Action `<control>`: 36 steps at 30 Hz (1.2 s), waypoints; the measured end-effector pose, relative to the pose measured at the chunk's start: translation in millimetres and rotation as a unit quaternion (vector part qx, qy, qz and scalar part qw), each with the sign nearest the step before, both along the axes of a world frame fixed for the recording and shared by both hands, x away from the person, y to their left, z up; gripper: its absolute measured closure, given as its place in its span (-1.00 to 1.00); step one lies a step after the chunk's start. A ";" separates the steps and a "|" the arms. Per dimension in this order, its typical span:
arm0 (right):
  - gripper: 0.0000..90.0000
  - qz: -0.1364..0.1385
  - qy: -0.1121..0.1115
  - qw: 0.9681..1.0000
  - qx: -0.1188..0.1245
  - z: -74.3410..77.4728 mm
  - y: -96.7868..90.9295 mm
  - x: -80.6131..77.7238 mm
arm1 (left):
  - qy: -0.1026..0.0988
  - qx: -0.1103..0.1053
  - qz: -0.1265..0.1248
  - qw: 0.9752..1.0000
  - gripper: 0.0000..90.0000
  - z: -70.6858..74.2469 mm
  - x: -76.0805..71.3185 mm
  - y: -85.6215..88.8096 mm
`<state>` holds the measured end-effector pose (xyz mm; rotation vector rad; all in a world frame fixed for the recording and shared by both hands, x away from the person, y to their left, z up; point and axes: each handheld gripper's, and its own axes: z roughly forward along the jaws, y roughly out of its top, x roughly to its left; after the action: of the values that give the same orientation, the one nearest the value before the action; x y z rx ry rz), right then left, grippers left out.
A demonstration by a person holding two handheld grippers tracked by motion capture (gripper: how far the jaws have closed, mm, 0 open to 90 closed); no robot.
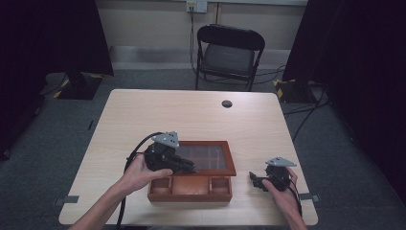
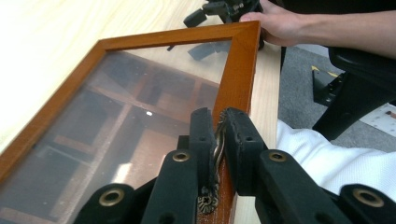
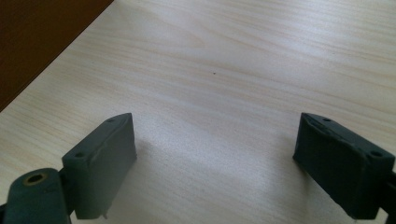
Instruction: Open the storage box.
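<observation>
You had two grippers, one in each hand. Your left gripper point(image 2: 215, 135) was closed tight on the small brass handle point(image 2: 214, 158) at the front edge of the lid point(image 2: 236, 70). Its two black jaws pinched the handle from both sides, with almost no gap between them. In the high view your left hand point(image 1: 139, 173) held that gripper point(image 1: 191, 168) over the front of the wooden box point(image 1: 191, 190).

There was one box, and it sat on the table point(image 1: 191, 115) near your edge, a little left of the middle. Its one lid was a red-brown wood frame around a dark glass pane point(image 2: 116, 107). The lid was lifted at the front and tipped up. Under it you could see three open spaces along the front of the box: a small one at the left, a wide one in the middle and a small one at the right. Through the glass there were more wooden walls inside, but I cannot tell how many spaces they made.

Your right gripper point(image 3: 215, 158) was wide open and had nothing in it. Its two jaws stood far apart over bare table. In the high view your right hand point(image 1: 282, 189) held it point(image 1: 256, 179) low by the table, to the right of the box and not touching it.

Farther off, the table had one small round dark hole point(image 1: 227, 103) near its far edge. Behind the table stood one black folding chair point(image 1: 229, 55) on the grey floor.
</observation>
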<state>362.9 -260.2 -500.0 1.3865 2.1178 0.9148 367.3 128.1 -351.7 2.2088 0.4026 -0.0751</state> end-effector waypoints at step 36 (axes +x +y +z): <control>-0.74 0.000 0.000 1.000 0.000 0.0 0.0 0.0 | -0.006 0.005 0.005 1.000 0.82 20.1 11.7 0.5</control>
<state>362.9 -260.2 -500.0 1.3865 2.1177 0.9147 379.0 128.6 -331.6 2.2165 0.4073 -0.0544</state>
